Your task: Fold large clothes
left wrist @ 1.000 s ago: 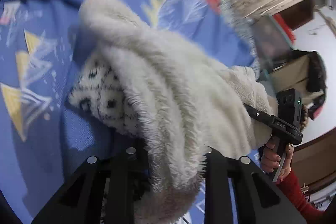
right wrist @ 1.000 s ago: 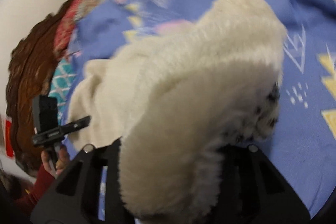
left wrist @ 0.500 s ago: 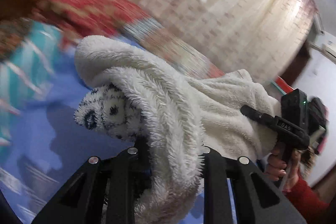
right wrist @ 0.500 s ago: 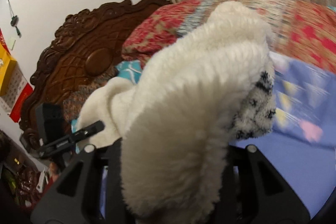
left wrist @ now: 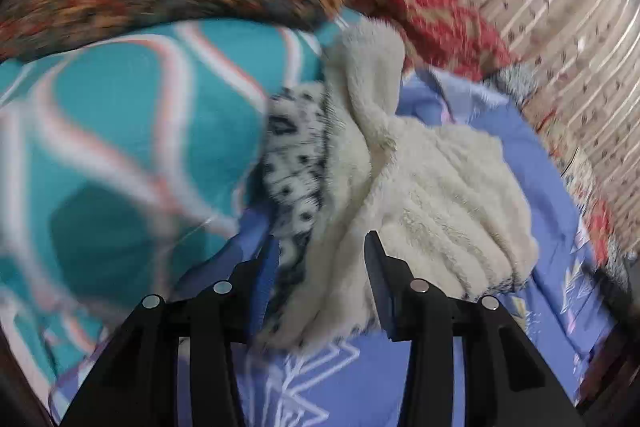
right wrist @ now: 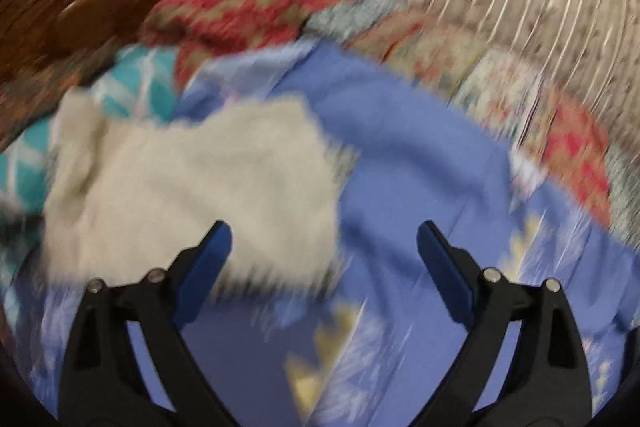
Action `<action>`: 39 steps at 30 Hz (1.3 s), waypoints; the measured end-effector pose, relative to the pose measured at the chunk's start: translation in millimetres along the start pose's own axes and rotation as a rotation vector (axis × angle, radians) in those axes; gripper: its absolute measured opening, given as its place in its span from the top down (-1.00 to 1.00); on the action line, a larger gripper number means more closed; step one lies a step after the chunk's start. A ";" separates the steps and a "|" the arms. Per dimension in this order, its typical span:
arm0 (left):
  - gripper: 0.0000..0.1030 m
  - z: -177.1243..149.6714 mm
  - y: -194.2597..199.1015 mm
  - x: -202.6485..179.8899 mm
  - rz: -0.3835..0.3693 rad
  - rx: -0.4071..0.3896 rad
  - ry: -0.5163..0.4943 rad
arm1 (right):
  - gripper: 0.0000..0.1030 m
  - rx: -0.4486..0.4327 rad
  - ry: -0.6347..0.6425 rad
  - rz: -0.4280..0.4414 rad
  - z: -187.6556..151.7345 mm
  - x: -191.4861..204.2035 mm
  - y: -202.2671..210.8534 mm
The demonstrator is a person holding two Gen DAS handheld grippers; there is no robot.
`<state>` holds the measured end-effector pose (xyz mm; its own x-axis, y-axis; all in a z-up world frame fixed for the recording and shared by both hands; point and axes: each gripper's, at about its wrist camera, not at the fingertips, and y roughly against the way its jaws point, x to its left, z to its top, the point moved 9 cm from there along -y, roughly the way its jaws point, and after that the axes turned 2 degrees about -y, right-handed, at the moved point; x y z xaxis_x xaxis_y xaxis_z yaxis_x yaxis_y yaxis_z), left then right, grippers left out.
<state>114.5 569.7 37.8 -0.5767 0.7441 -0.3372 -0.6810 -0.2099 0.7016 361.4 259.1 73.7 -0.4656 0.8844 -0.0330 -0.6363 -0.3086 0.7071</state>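
My left black two-finger gripper (left wrist: 318,259) has just been opening, cloth lying loose between its jaws. My right black two-finger gripper (right wrist: 324,247) has just sprung wide, nothing between them.

- The cream fleece garment (left wrist: 436,195) lies bunched on the blue bedsheet (left wrist: 520,147), folded over itself in thick rolls
- Its black-spotted white lining (left wrist: 292,163) shows along one edge, beside the teal patterned pillow (left wrist: 120,131)
- One end rises against the pillow
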 end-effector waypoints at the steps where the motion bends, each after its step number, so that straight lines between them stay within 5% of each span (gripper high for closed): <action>1: -0.25 -3.8 11.7 5.7 0.002 -0.017 0.010 | -0.75 0.040 -0.013 0.042 -23.8 4.2 4.2; 7: -0.29 -66.4 66.9 0.3 0.082 -0.009 -0.064 | -0.75 0.178 -0.075 0.141 -138.6 27.2 42.2; 10: -0.30 -113.5 88.5 -17.5 0.126 0.047 -0.140 | -0.75 0.204 -0.098 0.143 -175.0 28.2 61.0; 16: -0.30 -188.9 120.6 -48.2 0.101 0.142 -0.211 | -0.75 0.219 -0.167 0.141 -234.0 14.3 112.9; 29: -0.34 -258.3 163.3 -98.8 0.111 0.162 -0.361 | -0.75 0.185 -0.138 0.143 -291.0 10.1 180.7; 39: -0.54 -268.8 175.9 -111.7 0.078 0.150 -0.355 | -0.75 0.190 -0.179 0.182 -309.1 5.9 197.1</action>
<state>-62.2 279.1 30.2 -0.4146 0.9081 -0.0593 -0.5526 -0.1995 0.8093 43.1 95.3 -5.4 -0.4350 0.8733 0.2193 -0.4186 -0.4117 0.8095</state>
